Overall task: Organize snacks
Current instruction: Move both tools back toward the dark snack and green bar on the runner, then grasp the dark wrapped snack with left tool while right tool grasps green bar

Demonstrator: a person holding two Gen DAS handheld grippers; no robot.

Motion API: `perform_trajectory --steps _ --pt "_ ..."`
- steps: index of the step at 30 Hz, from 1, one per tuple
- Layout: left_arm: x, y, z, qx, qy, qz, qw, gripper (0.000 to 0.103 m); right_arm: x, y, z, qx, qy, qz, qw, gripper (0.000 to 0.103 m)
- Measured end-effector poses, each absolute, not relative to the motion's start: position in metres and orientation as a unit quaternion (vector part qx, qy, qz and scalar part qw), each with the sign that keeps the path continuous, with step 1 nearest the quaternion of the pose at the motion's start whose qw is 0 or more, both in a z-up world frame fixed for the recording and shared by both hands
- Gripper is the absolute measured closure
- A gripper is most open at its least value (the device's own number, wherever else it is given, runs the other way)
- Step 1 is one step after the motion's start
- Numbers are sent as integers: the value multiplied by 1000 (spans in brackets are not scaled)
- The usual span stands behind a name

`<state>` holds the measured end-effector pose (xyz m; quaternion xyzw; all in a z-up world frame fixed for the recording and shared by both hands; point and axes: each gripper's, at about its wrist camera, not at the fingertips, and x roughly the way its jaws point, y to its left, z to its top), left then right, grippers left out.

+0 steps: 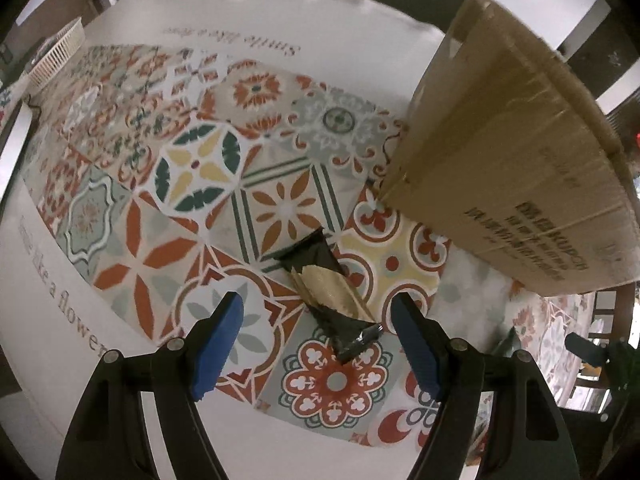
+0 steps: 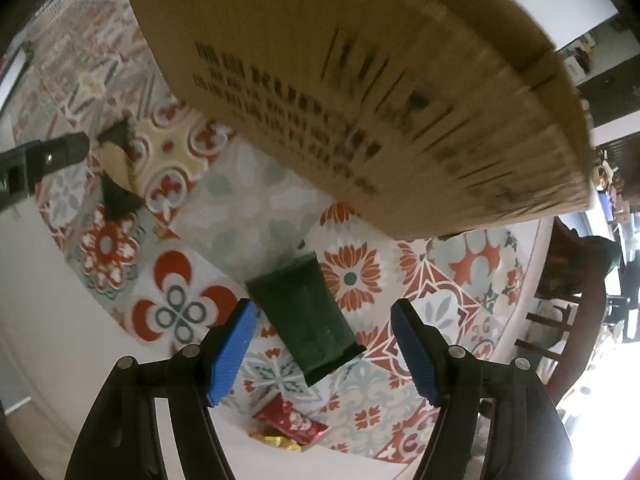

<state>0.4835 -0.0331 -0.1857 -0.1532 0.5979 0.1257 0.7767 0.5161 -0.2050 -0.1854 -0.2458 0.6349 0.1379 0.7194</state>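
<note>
Only my right view shows the green pack (image 2: 306,314) and red pack (image 2: 292,424) at 6; both grippers (image 1: 316,340) (image 2: 324,336) point down, spread, empty.

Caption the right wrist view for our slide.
Open right gripper above a dark green snack packet on the patterned tablecloth, beside a cardboard box.

A tablecloth (image 1: 208,168) of patterned floral tiles covers the table, its white border printed with script lettering (partly legible as "like a flower"). A pale slatted basket (image 1: 56,54) sits at the far edge.
</note>
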Motion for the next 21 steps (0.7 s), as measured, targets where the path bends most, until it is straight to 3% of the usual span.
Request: perform_trajectory --steps 7,21 --pt "493 -38 -202 -143 613 139 765 30 518 -206 -206 -252 645 144 707 33" --pt "499 -39 -229 -153 645 131 737 50 530 -208 -230 -243 652 142 704 33"
